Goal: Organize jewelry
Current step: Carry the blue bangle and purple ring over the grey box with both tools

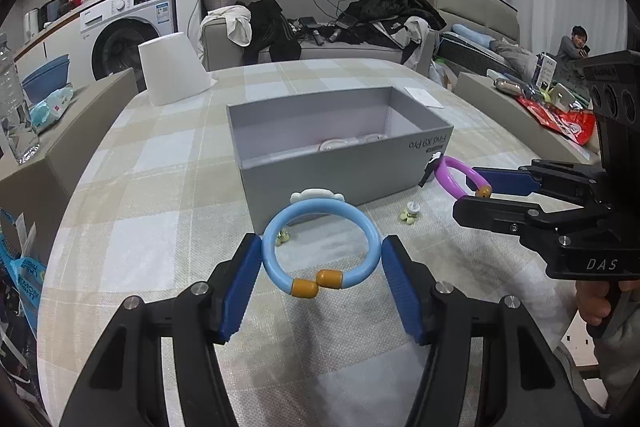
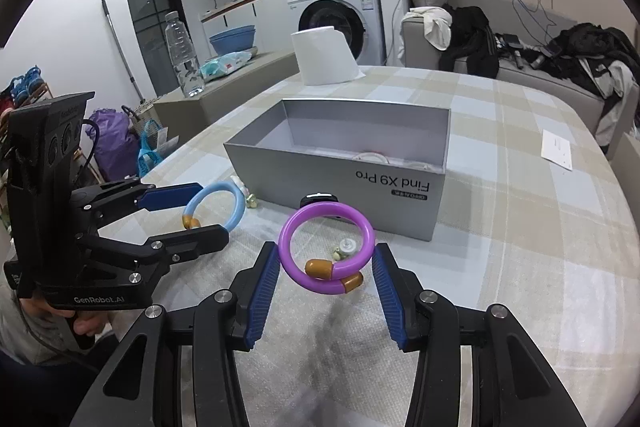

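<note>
Blue-padded left claw pinches a light-blue plastic bangle; the right claw pinches a purple plastic bangle, both above the beige checked worktop. Behind stands an open grey cardboard box printed "Find X9 Pro". A white washing machine stands beyond.
</note>
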`<state>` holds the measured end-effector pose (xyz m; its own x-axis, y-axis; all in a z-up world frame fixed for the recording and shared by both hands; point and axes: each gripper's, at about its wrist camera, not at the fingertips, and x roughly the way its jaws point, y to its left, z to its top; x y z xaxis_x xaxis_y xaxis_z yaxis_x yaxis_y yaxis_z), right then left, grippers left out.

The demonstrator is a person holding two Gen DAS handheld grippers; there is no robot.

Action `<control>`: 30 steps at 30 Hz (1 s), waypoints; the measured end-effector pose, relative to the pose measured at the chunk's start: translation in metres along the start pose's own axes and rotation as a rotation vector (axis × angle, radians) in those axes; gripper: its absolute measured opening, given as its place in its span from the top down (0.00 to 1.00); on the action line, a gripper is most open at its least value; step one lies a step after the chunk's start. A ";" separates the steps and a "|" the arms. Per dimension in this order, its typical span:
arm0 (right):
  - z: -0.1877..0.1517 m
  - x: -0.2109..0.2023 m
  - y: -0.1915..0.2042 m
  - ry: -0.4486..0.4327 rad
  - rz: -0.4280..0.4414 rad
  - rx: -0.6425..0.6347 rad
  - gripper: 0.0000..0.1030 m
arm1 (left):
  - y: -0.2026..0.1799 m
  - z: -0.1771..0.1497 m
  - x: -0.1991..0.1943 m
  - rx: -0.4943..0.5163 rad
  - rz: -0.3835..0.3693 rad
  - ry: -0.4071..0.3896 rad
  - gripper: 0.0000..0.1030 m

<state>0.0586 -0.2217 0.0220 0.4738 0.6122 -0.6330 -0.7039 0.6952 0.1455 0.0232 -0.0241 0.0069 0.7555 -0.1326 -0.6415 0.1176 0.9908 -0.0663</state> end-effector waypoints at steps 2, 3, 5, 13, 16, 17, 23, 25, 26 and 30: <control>0.003 -0.003 -0.001 -0.013 0.003 0.007 0.55 | 0.000 0.003 -0.002 -0.002 0.004 -0.012 0.45; 0.005 -0.004 0.000 -0.018 0.007 0.009 0.55 | 0.000 0.005 -0.003 -0.002 0.006 -0.017 0.45; 0.009 -0.006 0.000 -0.031 0.008 0.013 0.55 | -0.001 0.009 -0.005 -0.001 0.010 -0.029 0.45; 0.034 -0.014 -0.004 -0.085 0.002 0.028 0.55 | 0.001 0.033 -0.005 0.001 0.023 -0.078 0.45; 0.045 -0.014 -0.008 -0.102 -0.001 0.039 0.55 | 0.002 0.045 -0.003 -0.002 0.032 -0.093 0.45; 0.048 -0.014 -0.009 -0.107 -0.002 0.044 0.55 | 0.003 0.047 -0.002 -0.004 0.034 -0.097 0.45; 0.064 -0.010 -0.020 -0.130 -0.010 0.074 0.54 | 0.007 0.060 0.009 -0.014 0.055 -0.118 0.45; 0.067 -0.006 -0.025 -0.131 -0.012 0.091 0.54 | 0.007 0.063 0.015 -0.013 0.056 -0.120 0.45; 0.068 -0.003 -0.027 -0.130 -0.017 0.096 0.54 | 0.007 0.063 0.017 -0.011 0.061 -0.122 0.45; 0.065 0.010 -0.033 -0.106 -0.046 0.101 0.54 | 0.007 0.056 0.028 -0.005 0.072 -0.106 0.45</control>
<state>0.1211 -0.2141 0.0597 0.5614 0.6115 -0.5576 -0.6260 0.7545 0.1972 0.0813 -0.0219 0.0310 0.8259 -0.0633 -0.5602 0.0581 0.9979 -0.0271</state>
